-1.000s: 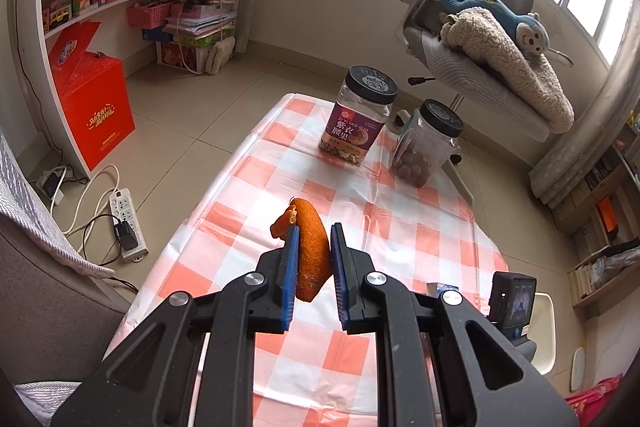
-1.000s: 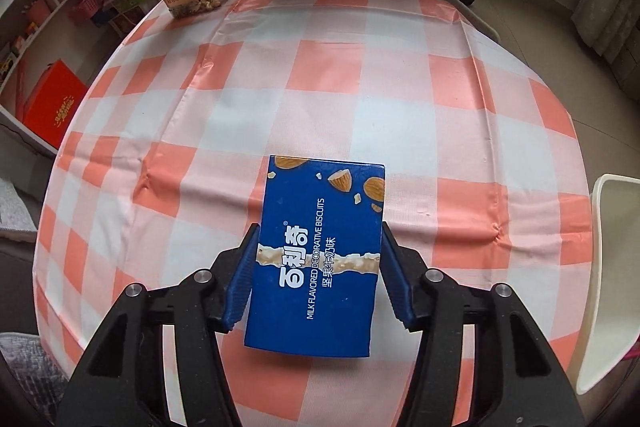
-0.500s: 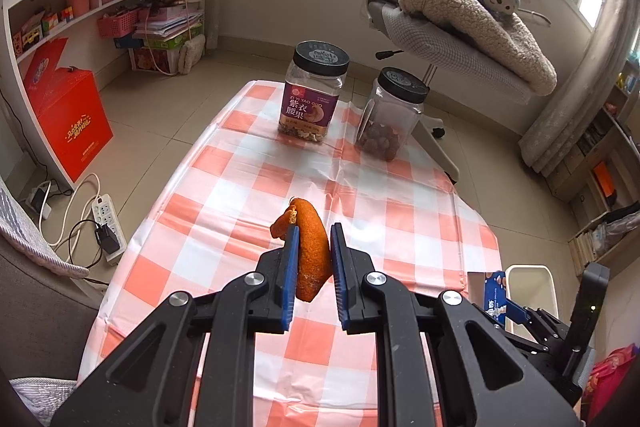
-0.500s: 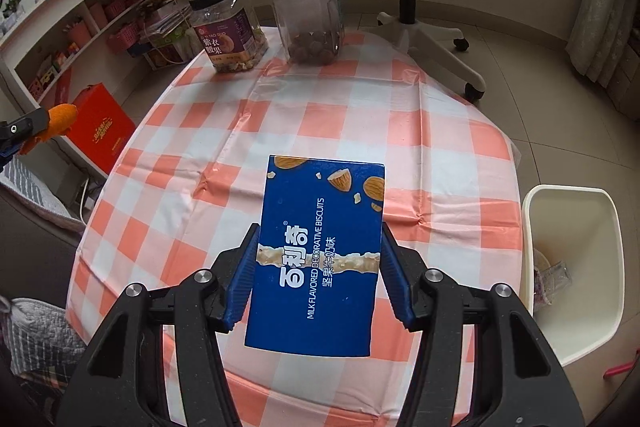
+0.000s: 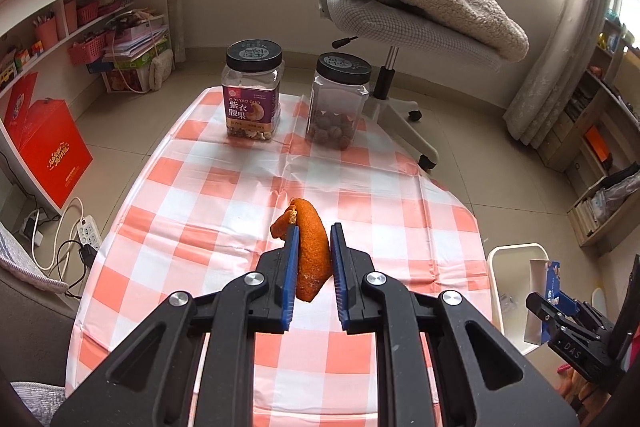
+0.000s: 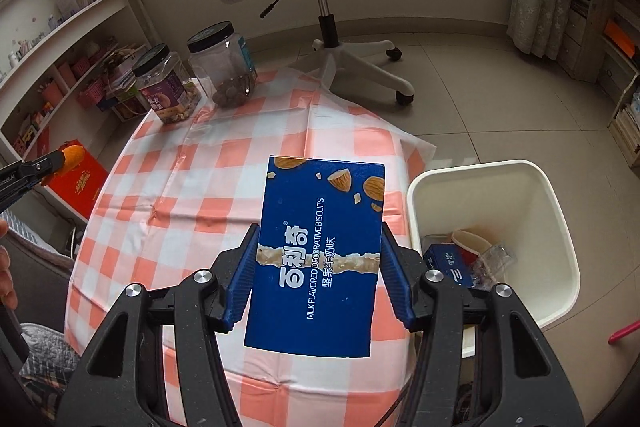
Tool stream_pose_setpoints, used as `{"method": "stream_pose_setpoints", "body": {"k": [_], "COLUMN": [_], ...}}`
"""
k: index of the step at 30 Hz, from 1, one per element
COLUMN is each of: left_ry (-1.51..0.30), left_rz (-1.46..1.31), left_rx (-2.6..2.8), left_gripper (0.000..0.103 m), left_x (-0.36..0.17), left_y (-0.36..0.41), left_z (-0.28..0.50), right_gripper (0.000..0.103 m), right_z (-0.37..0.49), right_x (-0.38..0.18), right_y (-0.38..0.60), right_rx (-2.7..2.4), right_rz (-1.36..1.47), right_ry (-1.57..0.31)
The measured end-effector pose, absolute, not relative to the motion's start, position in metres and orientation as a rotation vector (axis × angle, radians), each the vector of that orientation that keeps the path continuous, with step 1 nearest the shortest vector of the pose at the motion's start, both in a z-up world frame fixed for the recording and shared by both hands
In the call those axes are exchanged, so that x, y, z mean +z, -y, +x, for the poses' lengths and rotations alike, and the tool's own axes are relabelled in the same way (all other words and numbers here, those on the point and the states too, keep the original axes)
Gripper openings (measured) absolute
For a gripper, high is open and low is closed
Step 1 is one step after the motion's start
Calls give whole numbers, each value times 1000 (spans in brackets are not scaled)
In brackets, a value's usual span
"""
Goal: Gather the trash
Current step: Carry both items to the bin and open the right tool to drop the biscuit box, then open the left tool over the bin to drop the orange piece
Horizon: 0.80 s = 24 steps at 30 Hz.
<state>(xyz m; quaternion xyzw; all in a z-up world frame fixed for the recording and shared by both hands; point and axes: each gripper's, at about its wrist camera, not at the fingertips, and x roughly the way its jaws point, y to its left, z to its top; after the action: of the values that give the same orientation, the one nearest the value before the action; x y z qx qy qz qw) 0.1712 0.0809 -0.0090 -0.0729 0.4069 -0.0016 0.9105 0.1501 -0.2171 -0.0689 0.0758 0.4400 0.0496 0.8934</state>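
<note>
My left gripper point(image 5: 313, 231) is shut on a curled piece of orange peel point(image 5: 309, 247), held above the checked tablecloth point(image 5: 224, 195). My right gripper point(image 6: 318, 237) is shut on a blue biscuit box point(image 6: 320, 251), lifted over the table's right edge. The white trash bin point(image 6: 556, 211) stands on the floor just right of the box, with a blue carton, a cup and clear wrappers inside. In the left wrist view the bin point(image 5: 516, 255) shows at the right, with the right gripper point(image 5: 554, 303) and the biscuit box point(image 5: 550, 287) above it. The left gripper point(image 6: 60, 161) with the peel point(image 6: 72, 155) shows at the right wrist view's left edge.
Two clear jars with black lids point(image 5: 252, 95) point(image 5: 340, 99) stand at the table's far end. A swivel chair point(image 5: 404, 23) with a blanket and a plush monkey is behind it. Shelves point(image 5: 80, 19), a red box point(image 5: 52, 151) and a power strip point(image 5: 90, 233) lie left.
Both grippers have risen and drawn back from the table with their loads. The right one swung right, so the trash bin came fully into its view. Neither grip changed.
</note>
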Motion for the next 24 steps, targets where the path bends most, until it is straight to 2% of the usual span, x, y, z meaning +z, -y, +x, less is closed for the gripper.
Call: {"method": "stream_pose_setpoints", "body": {"k": [11,15,16,18,24], "left_ry": [-858,-865,-866,-865,-892], "left_rz": [-62,-27,-21,-11,-12], "left_rx": [-108,-163,-181,-212,-345], "left_gripper": [16,16,16,16,16], "left_x": [-18,-23,-25,-26,-35], "left_y": [13,55,66,88,155], "left_z": [184,186,186,187,187], "right_gripper": [57,68,76,86,93], "right_z": [137,130,127,121,100], "right_x": [-65,-60,-59,-55,-45], "right_y": [330,361,368,382,416], "right_rx": [-113,-175,-193,-224,-321], "right_rz": [270,308,320,342,345], "right_ry": [-849,-822,-814,-790,-729]}}
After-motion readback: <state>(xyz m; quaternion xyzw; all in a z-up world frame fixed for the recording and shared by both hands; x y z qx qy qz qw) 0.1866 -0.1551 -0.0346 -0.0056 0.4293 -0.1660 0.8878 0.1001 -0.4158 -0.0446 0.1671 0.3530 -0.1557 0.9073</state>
